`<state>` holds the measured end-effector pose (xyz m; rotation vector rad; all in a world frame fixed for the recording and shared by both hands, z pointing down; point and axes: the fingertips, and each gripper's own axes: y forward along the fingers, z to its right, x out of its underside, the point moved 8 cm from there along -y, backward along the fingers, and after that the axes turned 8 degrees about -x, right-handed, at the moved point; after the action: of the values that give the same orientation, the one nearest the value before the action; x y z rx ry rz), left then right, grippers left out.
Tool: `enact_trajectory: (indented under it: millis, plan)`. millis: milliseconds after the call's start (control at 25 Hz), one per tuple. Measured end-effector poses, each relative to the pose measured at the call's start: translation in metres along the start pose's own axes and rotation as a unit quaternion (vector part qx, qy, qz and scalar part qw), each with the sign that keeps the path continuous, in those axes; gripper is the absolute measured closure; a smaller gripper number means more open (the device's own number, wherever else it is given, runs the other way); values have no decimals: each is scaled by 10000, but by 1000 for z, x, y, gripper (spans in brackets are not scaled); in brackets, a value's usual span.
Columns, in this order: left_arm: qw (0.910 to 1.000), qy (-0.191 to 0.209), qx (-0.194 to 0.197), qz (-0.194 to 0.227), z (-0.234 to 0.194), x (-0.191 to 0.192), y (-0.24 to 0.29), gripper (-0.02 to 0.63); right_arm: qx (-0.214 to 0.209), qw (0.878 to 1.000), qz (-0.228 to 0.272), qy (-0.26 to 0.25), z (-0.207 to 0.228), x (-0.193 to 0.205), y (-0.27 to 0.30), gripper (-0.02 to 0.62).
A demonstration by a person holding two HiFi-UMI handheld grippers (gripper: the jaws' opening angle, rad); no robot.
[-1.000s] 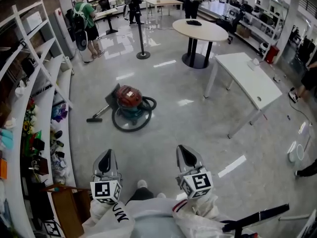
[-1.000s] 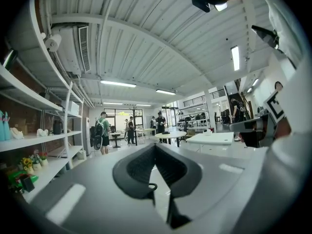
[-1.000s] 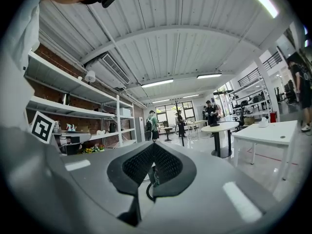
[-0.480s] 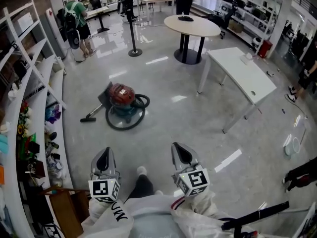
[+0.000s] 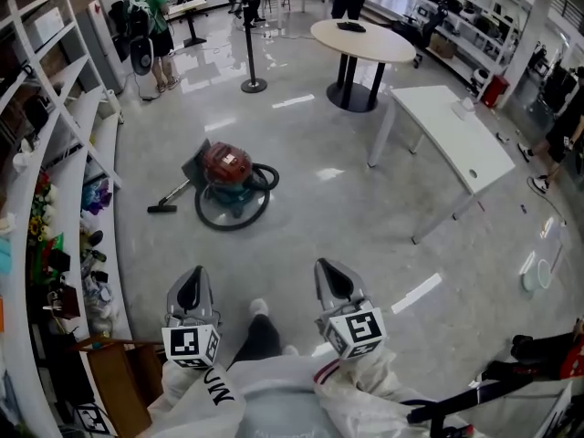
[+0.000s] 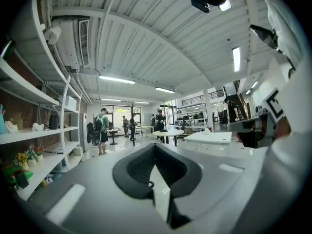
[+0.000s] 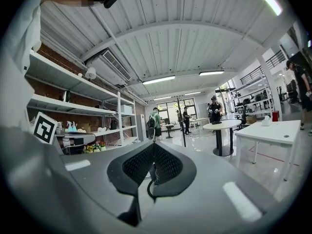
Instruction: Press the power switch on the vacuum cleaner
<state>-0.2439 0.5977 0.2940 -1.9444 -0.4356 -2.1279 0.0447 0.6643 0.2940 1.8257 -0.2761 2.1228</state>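
The vacuum cleaner [image 5: 226,168], a red dome on a teal base, lies on the grey floor a few steps ahead in the head view. Its black hose [image 5: 239,210] loops round it, and the floor nozzle [image 5: 162,208] points left. My left gripper [image 5: 192,283] and right gripper [image 5: 330,275] are held close to my body, far short of the vacuum, both pointing forward. Each is shut with nothing between its jaws. In the left gripper view my left gripper [image 6: 156,147] looks out over the room, as does my right gripper [image 7: 153,147] in the right gripper view. I cannot make out the power switch.
White shelving [image 5: 55,153] with small items runs along the left. A white rectangular table [image 5: 447,140] stands to the right, a round table [image 5: 363,39] behind it. A stanchion pole [image 5: 251,62] and people [image 5: 146,16] stand at the back. A wooden box [image 5: 119,381] sits beside my left leg.
My foot has stepped forward and the view has shifted slightly toward the vacuum. Both grippers stay shut in the same place before my body.
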Motion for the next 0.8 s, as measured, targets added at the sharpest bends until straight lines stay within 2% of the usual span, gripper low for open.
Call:
enact_trajectory:
  millis: [440,800]
  plan:
    - [10000,-14,32,-52,-12,7,31,606,1,9999,-123,15,11,0,34,595]
    - [9998,-73,77,-144,-30,10,78,606,-27,9997,-252,33,24,-1,79,595]
